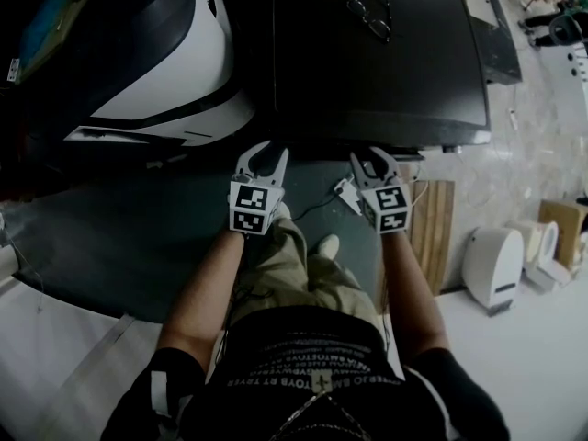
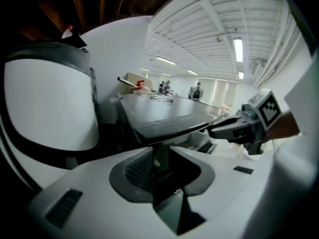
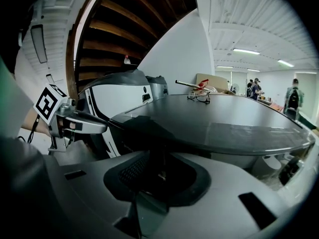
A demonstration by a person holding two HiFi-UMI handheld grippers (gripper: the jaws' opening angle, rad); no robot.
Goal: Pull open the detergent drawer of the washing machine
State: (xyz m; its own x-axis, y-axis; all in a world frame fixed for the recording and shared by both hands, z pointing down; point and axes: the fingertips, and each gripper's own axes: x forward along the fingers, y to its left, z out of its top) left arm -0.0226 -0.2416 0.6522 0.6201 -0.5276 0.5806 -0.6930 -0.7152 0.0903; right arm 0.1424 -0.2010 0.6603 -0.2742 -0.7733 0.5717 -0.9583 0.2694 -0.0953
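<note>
At twelve o'clock in the head view stands the washing machine (image 1: 367, 72), its flat dark top carrying a pair of glasses (image 1: 370, 16) near the far edge. Its detergent drawer cannot be made out in any view, because the front below the top's lip lies in deep shadow. Just short of that front edge, at the picture's centre, the person holds both tools side by side, apart from each other. The left gripper (image 1: 264, 159) sits at about eleven o'clock from the person's knees and the right gripper (image 1: 375, 162) at about one o'clock. Both point forward and down toward the machine's front. Each gripper view shows its jaws spread wide with nothing between them but the dark front of the machine beyond. Neither has hold of anything. A large white-and-black curved appliance (image 1: 175, 62) fills the ten o'clock corner, just beside the machine. At three o'clock a slatted wooden board (image 1: 430, 228) lies on the floor, and past it—toward four o'clock—stand small white appliances (image 1: 491, 265).
</note>
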